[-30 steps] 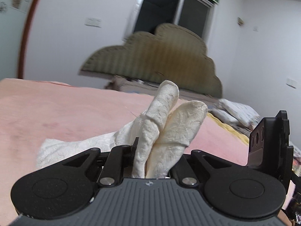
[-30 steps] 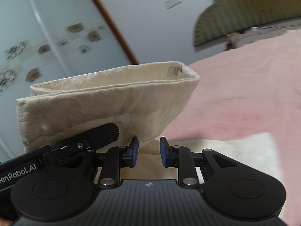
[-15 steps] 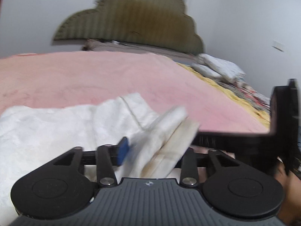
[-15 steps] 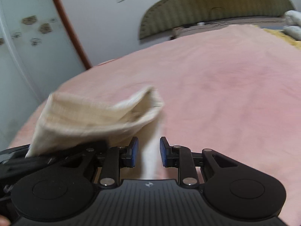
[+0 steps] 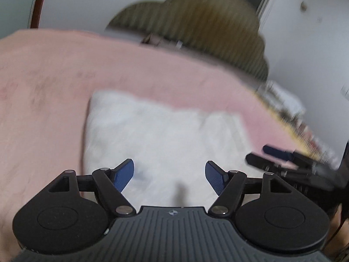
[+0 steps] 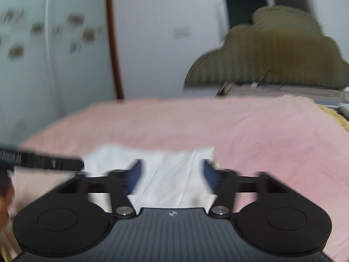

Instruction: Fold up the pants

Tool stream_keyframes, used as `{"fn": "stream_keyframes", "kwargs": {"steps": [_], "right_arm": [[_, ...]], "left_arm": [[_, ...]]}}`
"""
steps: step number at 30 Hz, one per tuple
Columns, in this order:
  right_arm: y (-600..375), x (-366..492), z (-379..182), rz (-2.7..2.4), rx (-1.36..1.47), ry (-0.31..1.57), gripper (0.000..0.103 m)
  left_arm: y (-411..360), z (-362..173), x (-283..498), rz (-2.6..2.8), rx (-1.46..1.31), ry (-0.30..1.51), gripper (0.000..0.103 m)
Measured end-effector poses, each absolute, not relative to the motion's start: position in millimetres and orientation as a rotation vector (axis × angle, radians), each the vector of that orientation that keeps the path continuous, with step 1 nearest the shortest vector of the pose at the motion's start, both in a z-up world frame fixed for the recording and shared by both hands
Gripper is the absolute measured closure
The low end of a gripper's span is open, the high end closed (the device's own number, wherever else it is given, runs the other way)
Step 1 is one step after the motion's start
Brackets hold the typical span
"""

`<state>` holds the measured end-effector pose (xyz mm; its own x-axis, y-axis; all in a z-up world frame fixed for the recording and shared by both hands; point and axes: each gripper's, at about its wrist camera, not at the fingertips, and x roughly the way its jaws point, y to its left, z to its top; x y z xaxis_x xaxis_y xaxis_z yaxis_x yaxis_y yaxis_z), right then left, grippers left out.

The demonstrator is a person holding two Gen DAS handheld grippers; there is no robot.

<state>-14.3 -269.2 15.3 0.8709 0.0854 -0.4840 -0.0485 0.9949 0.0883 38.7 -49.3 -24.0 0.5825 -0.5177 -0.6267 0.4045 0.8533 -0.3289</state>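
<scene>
A second ago the left claw [image 5: 169, 175] was closed on a fold of the pants [image 5: 165, 135], held up over the bed [image 5: 54, 69]. Now its jaws have just been opening and stand wide, with nothing between the blue pads; the cloth lies flat under them. The right claw [image 6: 172, 175] also has just been opening, and it too is empty; half a second ago the folded end hung at the left of its view.

The pants [image 6: 174, 174] now rest as a pale folded rectangle on the pink bed, in the lower middle of both views. In the left view the other claw shows at the lower right, beside the pants.

I judge that this fold has been laid down and released. Both pictures are blurred, so I cannot tell how tidy the edges are.
</scene>
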Motion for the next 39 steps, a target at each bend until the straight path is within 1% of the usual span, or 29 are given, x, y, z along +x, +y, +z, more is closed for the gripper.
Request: {"fn": "stream_keyframes", "kwargs": {"steps": [2, 3, 5, 7, 9, 12, 14, 18, 20, 21, 22, 24, 28, 30, 33, 38, 39], "right_arm": [[-268.6, -1.1, -7.5, 0.000, 0.050, 0.609, 0.031], [-272.0, 2.3, -13.9, 0.000, 0.083, 0.621, 0.031], [-278.0, -2.8, -13.7, -0.020, 0.195, 0.593, 0.032], [-271.9, -12.5, -1.2, -0.037, 0.194, 0.511, 0.031], [-267.6, -18.3, 8.6, -0.008, 0.157, 0.462, 0.031], [-255.5, -15.0, 3.1, 0.040, 0.084, 0.513, 0.030], [-255.0, -6.3, -8.0, 0.008, 0.051, 0.571, 0.031], [-262.9, -20.0, -2.9, -0.002, 0.093, 0.526, 0.030], [-269.0, -23.6, -2.0, 0.023, 0.126, 0.517, 0.024], [-273.4, -23.8, -3.0, 0.024, 0.146, 0.521, 0.017], [-281.6, -22.1, -6.7, 0.020, 0.178, 0.533, 0.015], [-304.8, -18.5, -18.4, 0.013, 0.297, 0.568, 0.015], [-355.6, -12.6, -44.2, 0.055, 0.606, 0.628, 0.015], [-364.1, -12.1, -47.2, 0.094, 0.647, 0.620, 0.014], [-355.6, -4.2, -45.3, 0.125, 0.595, 0.637, 0.014], [-331.7, 11.3, -46.2, 0.112, 0.457, 0.659, 0.013], [-329.3, 12.9, -46.5, 0.122, 0.440, 0.658, 0.010]], "left_arm": [[-55.4, -32.3, 33.8, -0.537, -0.047, 0.750, 0.030], [-58.3, -31.7, 28.2, -0.535, 0.001, 0.715, 0.029], [-55.1, -25.6, 18.2, -0.504, 0.050, 0.652, 0.030], [-49.4, -17.9, 15.5, -0.481, 0.029, 0.612, 0.029], [-43.6, -13.9, 17.9, -0.498, 0.006, 0.629, 0.029], [-27.7, -18.0, 17.4, -0.457, -0.007, 0.664, 0.029], [-4.5, -18.0, 16.9, -0.403, -0.080, 0.681, 0.029], [42.0, -25.9, 32.2, -0.438, -0.332, 0.801, 0.029], [51.8, -34.0, 45.3, -0.499, -0.456, 0.881, 0.029], [52.8, -38.8, 52.3, -0.541, -0.514, 0.920, 0.029], [51.4, -44.0, 58.4, -0.581, -0.559, 0.947, 0.027], [47.6, -51.4, 67.0, -0.609, -0.612, 0.969, 0.024], [37.7, -55.9, 82.0, -0.625, -0.669, 0.955, 0.010], [30.9, -54.7, 87.2, -0.604, -0.656, 0.956, 0.009], [13.7, -49.7, 91.0, -0.551, -0.567, 0.943, 0.009], [-24.9, -39.9, 85.2, -0.450, -0.289, 0.874, 0.008], [-33.0, -39.3, 83.5, -0.442, -0.230, 0.861, 0.008]]}}
